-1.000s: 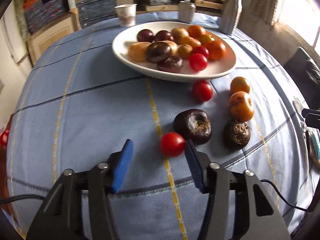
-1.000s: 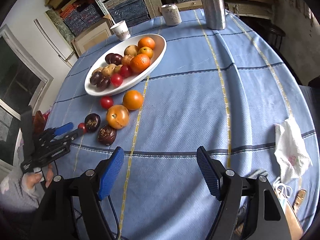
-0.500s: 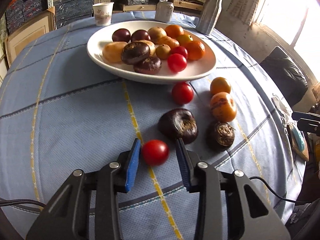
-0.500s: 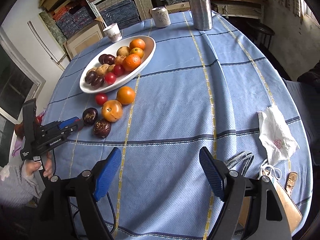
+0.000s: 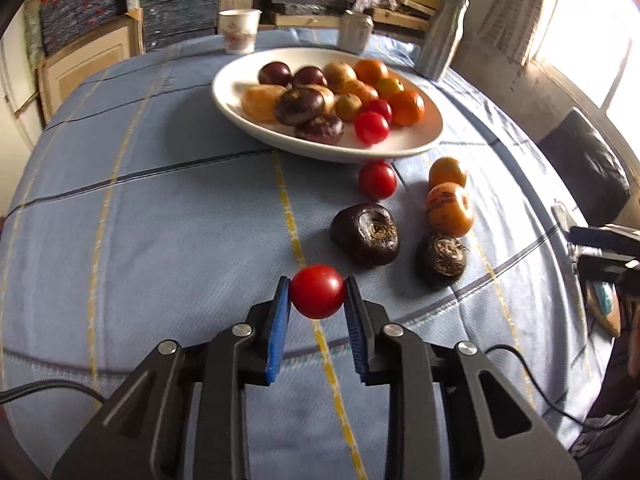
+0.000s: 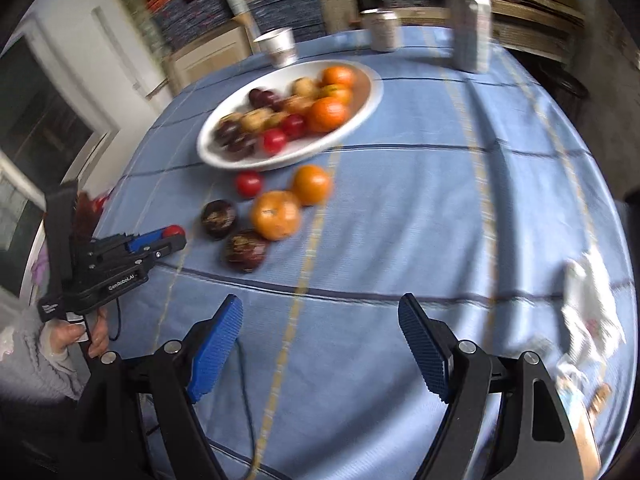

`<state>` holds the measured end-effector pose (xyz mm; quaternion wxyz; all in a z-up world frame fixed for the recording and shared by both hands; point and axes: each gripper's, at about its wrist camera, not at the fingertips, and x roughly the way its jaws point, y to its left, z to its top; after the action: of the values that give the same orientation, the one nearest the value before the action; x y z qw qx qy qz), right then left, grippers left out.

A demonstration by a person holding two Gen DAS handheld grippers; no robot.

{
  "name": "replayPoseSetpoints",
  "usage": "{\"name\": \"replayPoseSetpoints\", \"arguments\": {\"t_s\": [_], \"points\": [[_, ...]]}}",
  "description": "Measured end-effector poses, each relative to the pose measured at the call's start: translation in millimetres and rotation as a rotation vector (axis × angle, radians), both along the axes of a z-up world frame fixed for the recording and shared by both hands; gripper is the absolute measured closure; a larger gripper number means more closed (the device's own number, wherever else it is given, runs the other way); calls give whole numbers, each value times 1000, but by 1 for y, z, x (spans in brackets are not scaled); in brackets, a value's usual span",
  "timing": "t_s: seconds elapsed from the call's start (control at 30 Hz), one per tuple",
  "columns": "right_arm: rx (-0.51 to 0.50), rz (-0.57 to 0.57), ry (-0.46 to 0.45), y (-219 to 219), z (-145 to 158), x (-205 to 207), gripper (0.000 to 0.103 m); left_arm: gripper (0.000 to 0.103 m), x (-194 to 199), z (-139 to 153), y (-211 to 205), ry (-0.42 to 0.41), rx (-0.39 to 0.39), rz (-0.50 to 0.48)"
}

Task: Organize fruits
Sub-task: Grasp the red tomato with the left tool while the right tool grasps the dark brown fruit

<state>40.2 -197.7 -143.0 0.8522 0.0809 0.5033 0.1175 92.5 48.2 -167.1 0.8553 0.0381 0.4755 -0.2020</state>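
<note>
My left gripper (image 5: 317, 290) is shut on a small red tomato (image 5: 318, 291), its blue pads pressing both sides just above the blue cloth. Beyond it lie two dark purple fruits (image 5: 366, 230) (image 5: 441, 258), another red tomato (image 5: 377, 179) and two orange fruits (image 5: 449, 210) (image 5: 447, 171). The white oval plate (image 5: 240, 80) behind them holds several mixed fruits. In the right wrist view my right gripper (image 6: 320, 322) stands open over bare cloth, well short of the loose fruits (image 6: 276, 214). The left gripper (image 6: 164, 240) shows at the left there, the tomato (image 6: 174, 230) at its tip.
A paper cup (image 5: 239, 31), a can (image 5: 356, 32) and a tall metal bottle (image 5: 442, 36) stand behind the plate. A white crumpled cloth (image 6: 590, 304) lies near the table's right edge. A person's hand and grey sleeve (image 6: 60, 340) hold the left gripper.
The left gripper's pads closed in from either side of the red tomato and now clamp it. The right gripper swung slightly toward the fruits, its jaws staying wide.
</note>
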Motion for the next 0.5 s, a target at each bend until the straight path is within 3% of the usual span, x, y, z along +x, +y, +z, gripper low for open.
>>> {"name": "replayPoseSetpoints", "arguments": {"t_s": [0.2, 0.37, 0.5], "points": [[16, 128, 13, 56, -21, 30, 22, 77, -30, 25, 28, -29, 20, 55], [19, 120, 22, 66, -34, 43, 25, 77, -44, 32, 51, -31, 45, 111], [10, 111, 19, 68, -42, 52, 40, 77, -52, 37, 64, -33, 55, 138]]}}
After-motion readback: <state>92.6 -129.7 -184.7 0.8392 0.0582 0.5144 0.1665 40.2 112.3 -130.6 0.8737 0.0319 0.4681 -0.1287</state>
